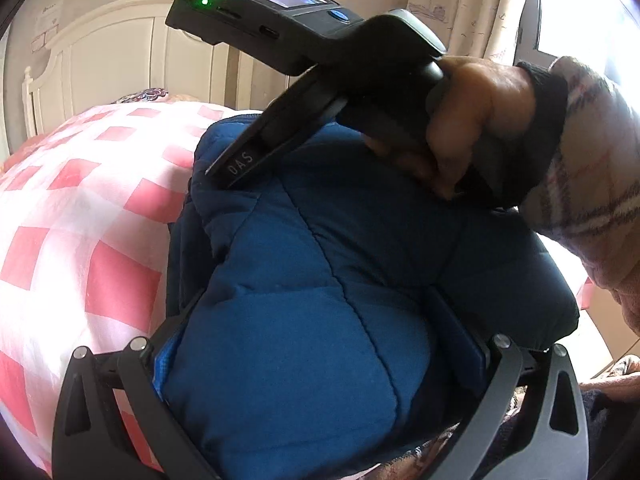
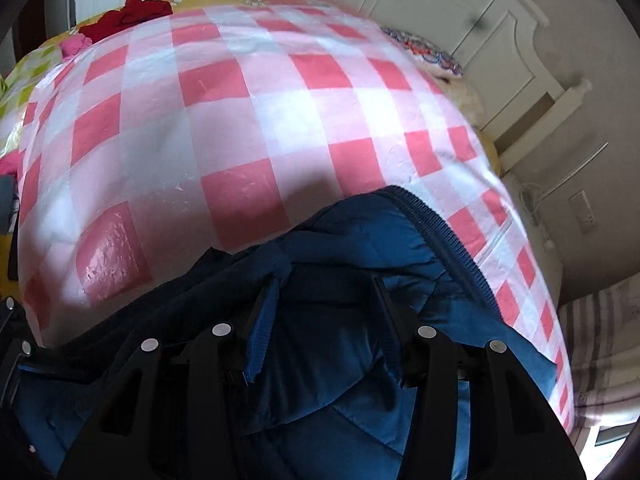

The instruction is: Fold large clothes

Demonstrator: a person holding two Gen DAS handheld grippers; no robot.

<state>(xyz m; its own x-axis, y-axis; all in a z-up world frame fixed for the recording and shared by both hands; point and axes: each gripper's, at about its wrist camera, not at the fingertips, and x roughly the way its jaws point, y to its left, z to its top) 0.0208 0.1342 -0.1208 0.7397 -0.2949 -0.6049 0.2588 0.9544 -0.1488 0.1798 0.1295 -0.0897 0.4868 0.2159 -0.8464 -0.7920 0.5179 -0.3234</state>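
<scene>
Both tools (image 1: 320, 344) (image 2: 326, 316) seemingly clamped on blue quilted jacket (image 1: 320, 264) atop pink-checked cover (image 1: 80, 208), white headboard (image 1: 120, 52) beyond

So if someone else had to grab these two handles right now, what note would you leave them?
Left gripper: clamped on a thick fold of the blue puffer jacket.
Right gripper: also closed on jacket fabric, near the zipper edge.
Jacket lies bunched on the pink checked bed cover, nearest the person.
Done: partly folded into a bundle.
Left: probably flatten and finish the fold, then let go.
</scene>
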